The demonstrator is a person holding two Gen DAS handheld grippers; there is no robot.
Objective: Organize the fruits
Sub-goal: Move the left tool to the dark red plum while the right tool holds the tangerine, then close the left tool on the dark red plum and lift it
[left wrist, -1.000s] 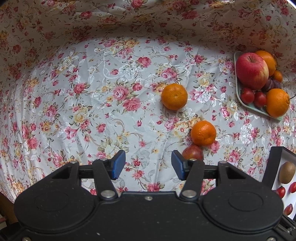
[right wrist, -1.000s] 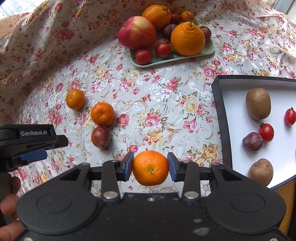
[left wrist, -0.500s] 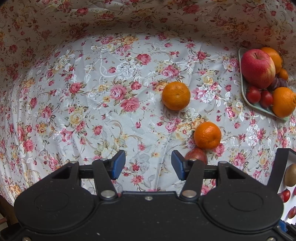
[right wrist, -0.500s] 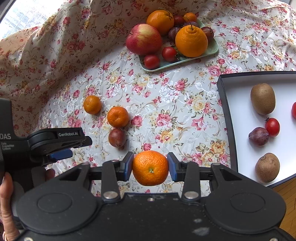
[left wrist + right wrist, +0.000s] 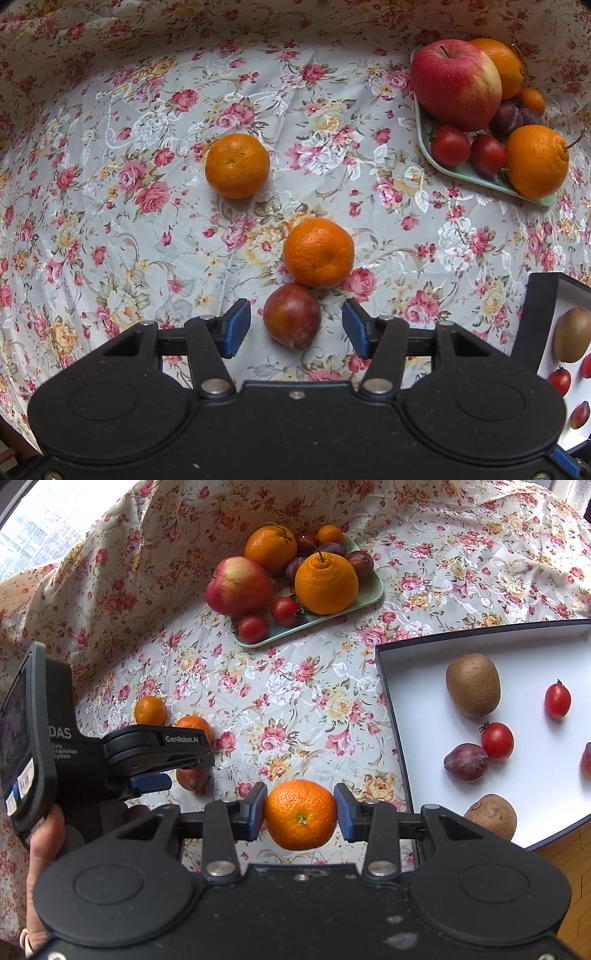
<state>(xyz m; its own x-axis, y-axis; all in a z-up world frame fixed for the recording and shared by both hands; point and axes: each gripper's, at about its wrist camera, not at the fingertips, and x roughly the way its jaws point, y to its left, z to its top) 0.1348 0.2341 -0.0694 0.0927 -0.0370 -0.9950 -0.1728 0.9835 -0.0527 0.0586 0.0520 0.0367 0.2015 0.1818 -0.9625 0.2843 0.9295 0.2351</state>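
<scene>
My left gripper (image 5: 295,328) is open, its blue pads on either side of a dark red plum (image 5: 292,316) that lies on the floral cloth. A mandarin (image 5: 318,252) touches the plum's far side, and another mandarin (image 5: 237,166) lies further back left. My right gripper (image 5: 300,814) is shut on a mandarin (image 5: 300,814) and holds it above the cloth, left of the white tray (image 5: 535,775). The left gripper also shows in the right wrist view (image 5: 162,771), over the plum (image 5: 191,778).
A green plate (image 5: 364,600) at the back holds an apple, oranges, plums and cherry tomatoes. The white tray with a dark rim holds two kiwis, cherry tomatoes and plums. The floral cloth (image 5: 110,184) rises in folds at the back and left.
My left gripper has moved forward and right, so the plum now lies between its open pads. My right gripper has lifted and drifted left with the mandarin held.
</scene>
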